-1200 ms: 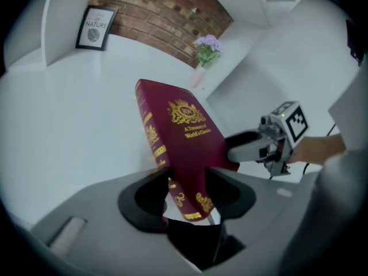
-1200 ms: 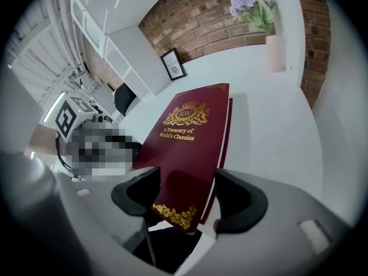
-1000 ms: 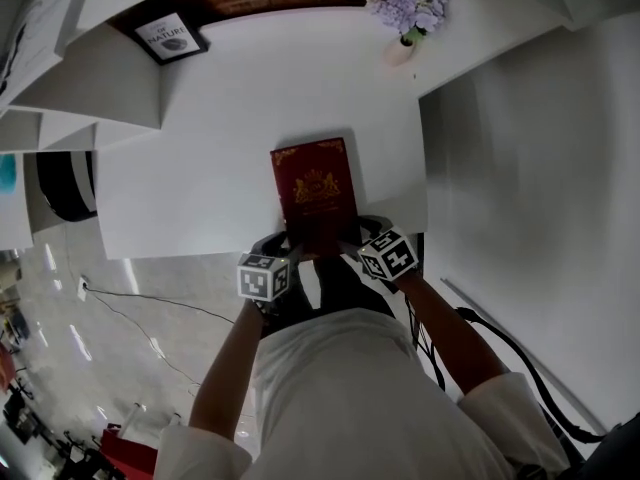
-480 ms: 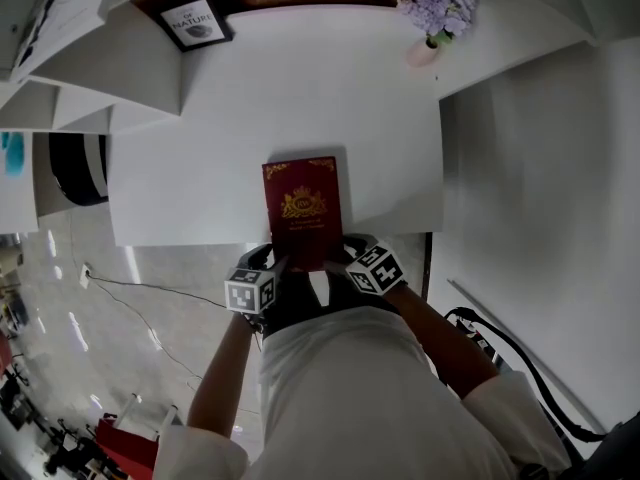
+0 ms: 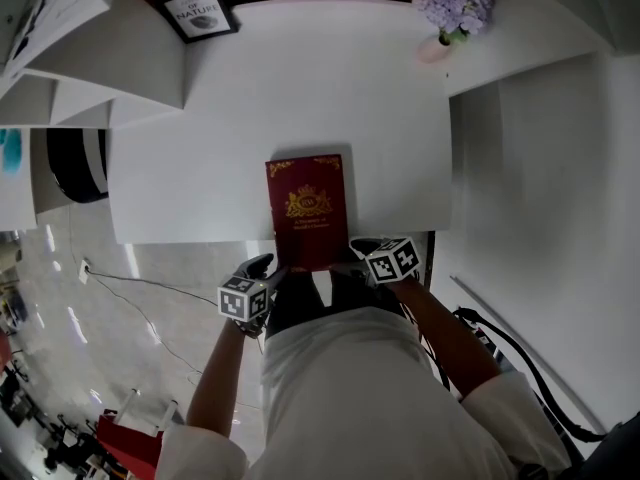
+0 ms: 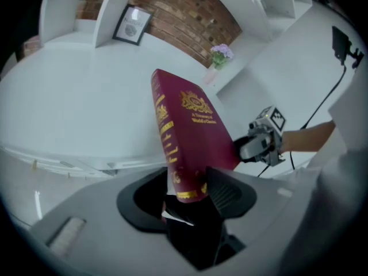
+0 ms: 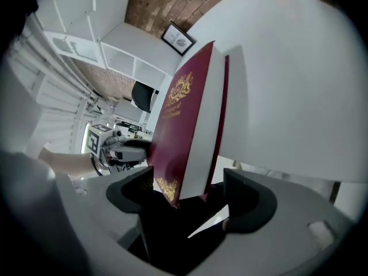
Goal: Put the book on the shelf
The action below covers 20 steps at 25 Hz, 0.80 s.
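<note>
Book [image 5: 308, 213]: maroon hardback with a gold crest and gold corner ornaments on the cover. It lies cover-up on the white shelf [image 5: 200, 158], its near end overhanging the shelf's front edge.

Head view alone shows the whole cover, the framed picture [image 5: 203, 14] at the shelf's back left and the purple flowers [image 5: 455, 6] at its back right.

Left gripper view alone shows the spine [image 6: 165, 132] with its gold lettering. The left gripper [image 6: 187, 178] is clenched on the book's near corner at the shelf's front edge, one jaw on the cover and the other on the back.

Right gripper view alone shows the white page block [image 7: 206, 125]. The right gripper [image 7: 190, 180] is released. Its jaws have just been opening, and the book's other near corner stands between them with a gap to one jaw.

Compared with a second ago, the two marker cubes [image 5: 243, 300] stand farther apart at the shelf's front edge, the left one shifted outward.
</note>
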Each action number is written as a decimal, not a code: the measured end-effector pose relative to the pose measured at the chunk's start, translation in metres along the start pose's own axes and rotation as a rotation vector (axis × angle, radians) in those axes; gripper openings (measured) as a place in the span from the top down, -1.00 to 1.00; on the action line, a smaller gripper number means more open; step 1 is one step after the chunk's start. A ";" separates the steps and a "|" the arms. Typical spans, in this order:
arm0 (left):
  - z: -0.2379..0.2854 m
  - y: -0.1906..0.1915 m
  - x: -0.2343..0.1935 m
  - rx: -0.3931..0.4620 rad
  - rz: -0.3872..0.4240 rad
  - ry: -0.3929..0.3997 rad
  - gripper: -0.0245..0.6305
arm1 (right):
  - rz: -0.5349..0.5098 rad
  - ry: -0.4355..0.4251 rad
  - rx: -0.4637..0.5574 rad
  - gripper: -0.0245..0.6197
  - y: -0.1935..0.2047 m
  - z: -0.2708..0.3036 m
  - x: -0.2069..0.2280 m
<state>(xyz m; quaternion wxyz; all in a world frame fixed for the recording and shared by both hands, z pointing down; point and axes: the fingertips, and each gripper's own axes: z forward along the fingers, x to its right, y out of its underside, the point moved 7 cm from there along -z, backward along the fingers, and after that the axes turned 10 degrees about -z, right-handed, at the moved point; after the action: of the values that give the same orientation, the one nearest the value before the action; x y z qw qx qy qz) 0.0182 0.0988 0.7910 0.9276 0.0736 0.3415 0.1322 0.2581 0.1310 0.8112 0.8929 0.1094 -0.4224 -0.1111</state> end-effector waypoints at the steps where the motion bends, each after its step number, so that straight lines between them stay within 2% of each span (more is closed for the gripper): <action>1: 0.001 -0.001 0.001 -0.003 0.001 0.016 0.24 | 0.033 -0.036 0.006 -0.26 0.002 0.005 0.002; 4: 0.006 0.000 -0.001 -0.015 -0.009 0.063 0.20 | 0.109 -0.113 0.045 -0.34 0.002 0.020 0.008; 9: 0.012 0.001 -0.006 -0.036 -0.005 0.116 0.19 | 0.152 -0.196 0.104 -0.33 -0.008 0.041 0.016; 10: 0.012 0.000 -0.007 -0.039 -0.002 0.122 0.19 | 0.157 -0.211 0.108 -0.21 -0.009 0.044 0.017; 16: 0.006 -0.008 -0.008 -0.047 0.050 0.124 0.20 | 0.184 -0.291 0.148 0.03 -0.021 0.036 0.009; 20: -0.003 -0.009 0.000 -0.029 0.029 0.166 0.19 | 0.192 -0.332 0.214 0.11 -0.030 0.020 0.002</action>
<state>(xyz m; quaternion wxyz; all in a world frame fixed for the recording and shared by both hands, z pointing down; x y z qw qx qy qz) 0.0178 0.0898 0.7868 0.8950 0.0538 0.4142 0.1563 0.2406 0.1002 0.8165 0.8010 0.1430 -0.5813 0.0032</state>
